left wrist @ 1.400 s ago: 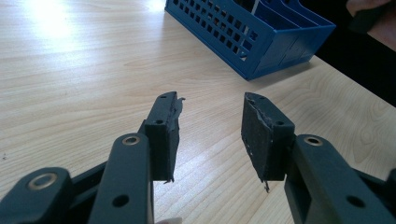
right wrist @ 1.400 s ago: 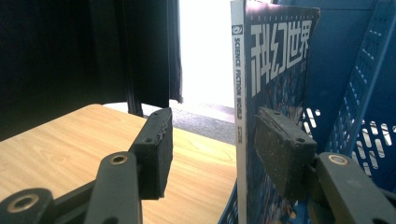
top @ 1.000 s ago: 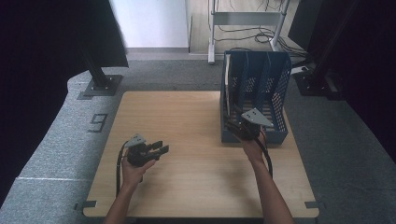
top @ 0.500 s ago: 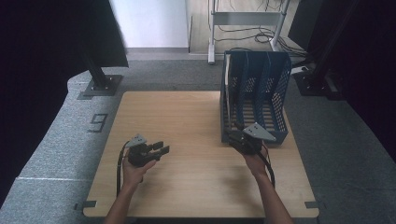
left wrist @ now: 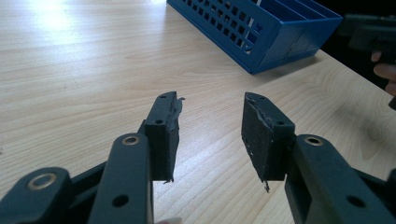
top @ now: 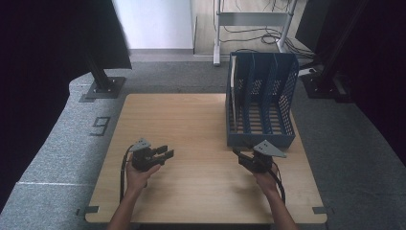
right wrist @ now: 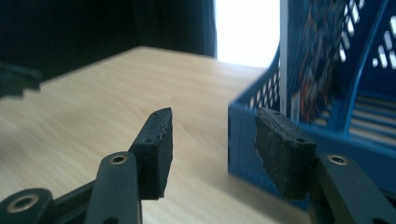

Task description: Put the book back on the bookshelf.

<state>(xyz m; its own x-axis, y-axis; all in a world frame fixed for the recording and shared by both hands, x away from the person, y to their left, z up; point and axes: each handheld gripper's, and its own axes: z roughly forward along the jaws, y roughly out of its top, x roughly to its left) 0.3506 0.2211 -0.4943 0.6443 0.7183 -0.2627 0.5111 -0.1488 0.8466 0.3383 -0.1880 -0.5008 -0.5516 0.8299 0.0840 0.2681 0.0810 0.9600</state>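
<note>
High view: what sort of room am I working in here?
Probably a lab or recording studio rather than an office: a light wooden table on grey carpet marked with a taped number, black stands and dark curtains around it, and a metal rack with loose cables behind. A blue plastic file organiser is the prop.

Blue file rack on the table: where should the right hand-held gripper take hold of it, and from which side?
Probably the low front wall of the blue file rack, from the person's side with the right hand-held gripper: that thin edge faces it, and its open jaws could straddle it.
</note>
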